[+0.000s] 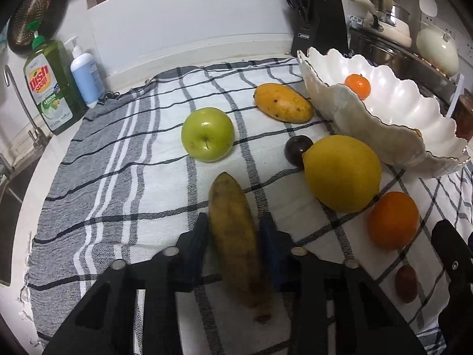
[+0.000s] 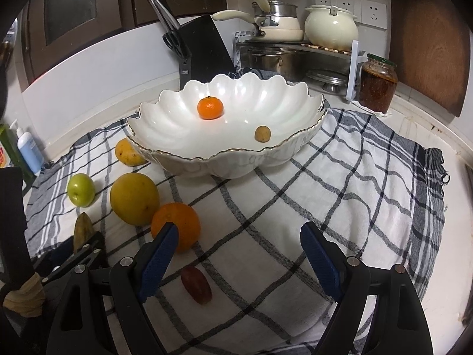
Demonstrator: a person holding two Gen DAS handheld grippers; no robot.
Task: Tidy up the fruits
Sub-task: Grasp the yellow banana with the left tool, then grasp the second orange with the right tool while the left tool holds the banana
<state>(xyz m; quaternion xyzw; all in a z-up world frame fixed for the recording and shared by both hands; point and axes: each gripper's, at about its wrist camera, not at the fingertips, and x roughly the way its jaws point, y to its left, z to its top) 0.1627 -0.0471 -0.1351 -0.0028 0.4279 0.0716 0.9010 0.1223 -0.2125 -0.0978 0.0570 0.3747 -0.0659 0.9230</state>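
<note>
Left gripper [image 1: 233, 230] pinches banana [image 1: 236, 236] lying on cloth [image 1: 118, 177], bowl [image 1: 384, 112] at 2 o'clock. Right gripper [image 2: 239, 254] spread, empty. Risk: soft, overripe banana w/ grip near one end, so it could sag, swing or slip during lift.

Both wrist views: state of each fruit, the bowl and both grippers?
banana: on the cloth, between the left gripper's pads
left gripper: closed on the banana
right gripper: open, empty
scalloped bowl: upright on the cloth
mandarin: in the bowl
small brown fruit: in the bowl
green apple: on the cloth
mango: on the cloth
orange: on the cloth
</note>
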